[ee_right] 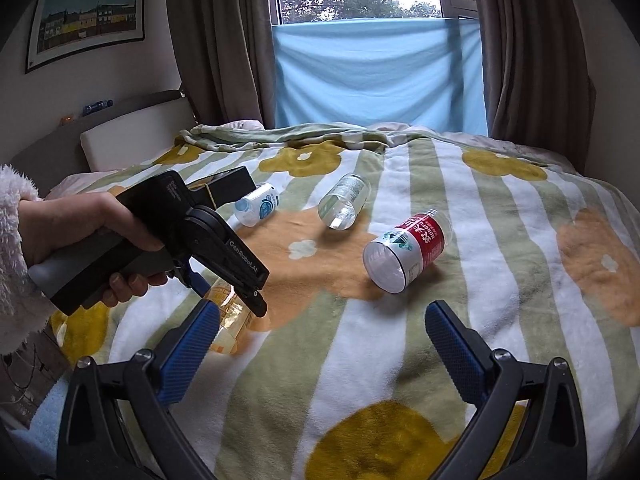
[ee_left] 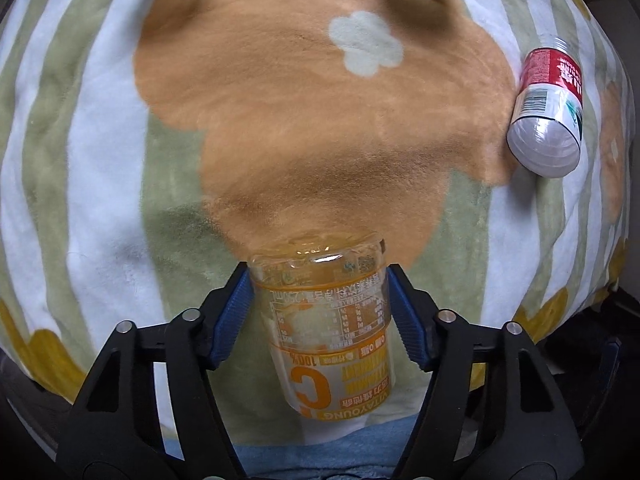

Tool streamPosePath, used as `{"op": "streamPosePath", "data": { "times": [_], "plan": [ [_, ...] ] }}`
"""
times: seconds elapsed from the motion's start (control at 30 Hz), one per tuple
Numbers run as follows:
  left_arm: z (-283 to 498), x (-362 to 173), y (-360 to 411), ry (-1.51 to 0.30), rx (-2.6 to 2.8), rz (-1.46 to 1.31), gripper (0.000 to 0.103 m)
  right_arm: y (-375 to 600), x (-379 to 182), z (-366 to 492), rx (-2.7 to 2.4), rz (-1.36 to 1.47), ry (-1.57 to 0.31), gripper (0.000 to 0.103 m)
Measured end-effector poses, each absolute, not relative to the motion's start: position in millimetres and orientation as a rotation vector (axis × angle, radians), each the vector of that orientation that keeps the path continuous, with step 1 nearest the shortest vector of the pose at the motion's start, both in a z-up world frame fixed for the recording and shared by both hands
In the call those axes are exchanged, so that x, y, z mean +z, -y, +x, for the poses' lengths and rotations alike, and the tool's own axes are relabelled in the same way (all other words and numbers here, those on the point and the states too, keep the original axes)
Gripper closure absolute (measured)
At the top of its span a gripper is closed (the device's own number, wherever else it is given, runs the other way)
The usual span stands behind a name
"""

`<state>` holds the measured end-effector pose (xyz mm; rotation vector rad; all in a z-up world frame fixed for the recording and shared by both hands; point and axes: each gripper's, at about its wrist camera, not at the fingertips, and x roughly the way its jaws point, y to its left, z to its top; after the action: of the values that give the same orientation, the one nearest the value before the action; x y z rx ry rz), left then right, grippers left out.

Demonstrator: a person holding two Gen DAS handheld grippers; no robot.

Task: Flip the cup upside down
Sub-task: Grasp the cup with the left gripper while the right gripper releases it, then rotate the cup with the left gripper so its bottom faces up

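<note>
The left gripper [ee_left: 320, 300] has its blue ribbed pads [ee_left: 236, 312] pressed on both sides of the cup [ee_left: 328, 320], a clear plastic one with orange print, held low over the fleece blanket [ee_left: 100, 140]. The right gripper [ee_right: 320, 344] hangs wide open and empty above the blanket, the cup just left of it. Beyond lie a red-labelled bottle [ee_right: 408, 248], a clear bottle [ee_right: 344, 200] and a blue-labelled bottle [ee_right: 258, 204], all on their sides, well apart from both grippers.

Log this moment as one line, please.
left gripper: shut on orange cup | right gripper: open, empty | red-label cup: lying on blanket
</note>
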<state>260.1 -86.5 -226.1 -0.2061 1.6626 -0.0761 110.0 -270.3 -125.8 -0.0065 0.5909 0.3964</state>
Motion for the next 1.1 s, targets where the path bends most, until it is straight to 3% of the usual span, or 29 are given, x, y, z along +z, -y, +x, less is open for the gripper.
{"op": "streamPosePath", "data": {
  "times": [0.2, 0.4, 0.53, 0.63, 1.1],
  "plan": [
    [255.5, -198.7, 85.9, -1.517, -0.12, -0.208, 0.044, 271.4, -124.7, 109.3, 0.397, -0.005, -0.582, 0.0],
    [212.8, -156.3, 95.5, -0.984, -0.214, -0.063, 0.043, 270.5, -128.2, 107.4, 0.401, 0.017, -0.573, 0.0],
    [197.4, -159.1, 93.9, -0.797, -0.196, -0.034, 0.043, 267.1, -133.1, 108.1, 0.406, 0.025, -0.594, 0.0],
    [195.6, -172.1, 93.2, -0.77, -0.166, -0.057, 0.043, 266.1, -134.9, 107.1, 0.405, 0.031, -0.595, 0.0],
    [201.5, -186.4, 85.4, -0.982, -0.211, -0.098, 0.045, 266.5, -136.2, 112.2, 0.415, 0.047, -0.617, 0.0]
  ]
}}
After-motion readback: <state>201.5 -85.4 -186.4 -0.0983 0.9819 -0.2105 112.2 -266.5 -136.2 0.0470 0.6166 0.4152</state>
